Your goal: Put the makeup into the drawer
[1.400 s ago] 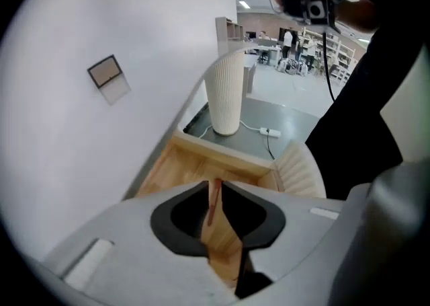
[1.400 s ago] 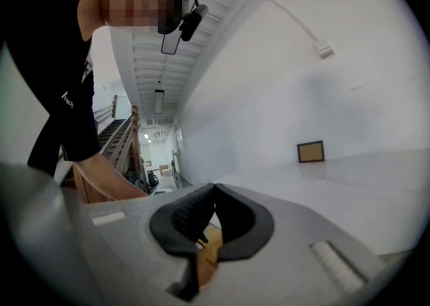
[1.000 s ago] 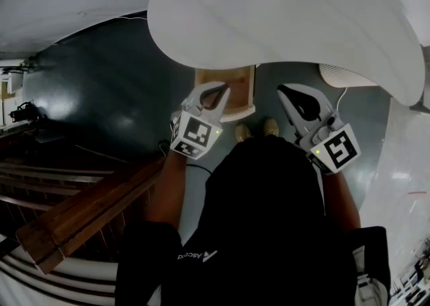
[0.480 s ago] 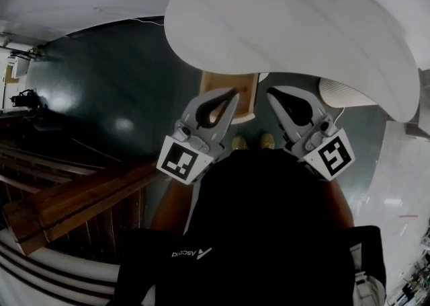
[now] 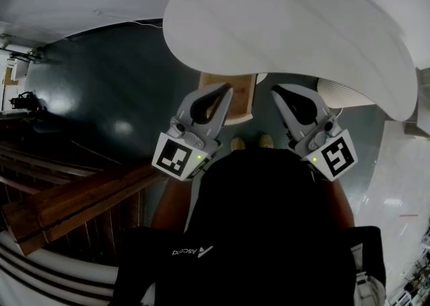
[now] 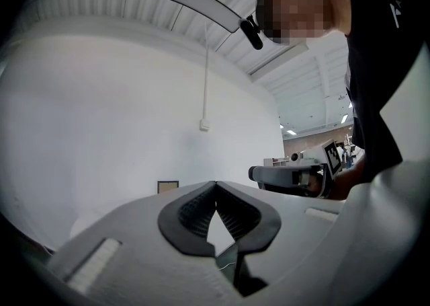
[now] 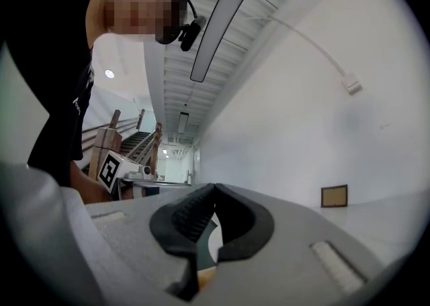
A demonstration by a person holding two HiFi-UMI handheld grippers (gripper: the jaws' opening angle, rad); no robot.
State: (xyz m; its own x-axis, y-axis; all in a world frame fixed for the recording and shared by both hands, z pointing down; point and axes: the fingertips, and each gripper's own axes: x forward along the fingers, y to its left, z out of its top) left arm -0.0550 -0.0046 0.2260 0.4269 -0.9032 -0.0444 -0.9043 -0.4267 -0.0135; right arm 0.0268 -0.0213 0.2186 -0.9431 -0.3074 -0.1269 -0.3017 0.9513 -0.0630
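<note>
No makeup shows in any view. A light wooden drawer unit [image 5: 236,93] stands on the dark floor under the edge of the white curved table [image 5: 289,22]. My left gripper [image 5: 226,89] is held close to my chest, jaws shut on nothing, tips pointing toward the drawer unit. My right gripper [image 5: 275,91] sits beside it, shut and empty as well. In the left gripper view the shut jaws [image 6: 215,184] point at a white wall, with the right gripper [image 6: 295,177] off to the side. In the right gripper view the shut jaws [image 7: 213,187] face the same wall.
My shoes [image 5: 252,142] stand on the dark floor just before the drawer unit. Wooden stair rails [image 5: 74,200] run along the left. A round white object [image 5: 342,93] lies at the right under the table. A small framed picture [image 7: 334,196] hangs low on the wall.
Both grippers have drawn closer together and toward my chest. The head view has shifted a little; the jaws have stayed shut throughout.
</note>
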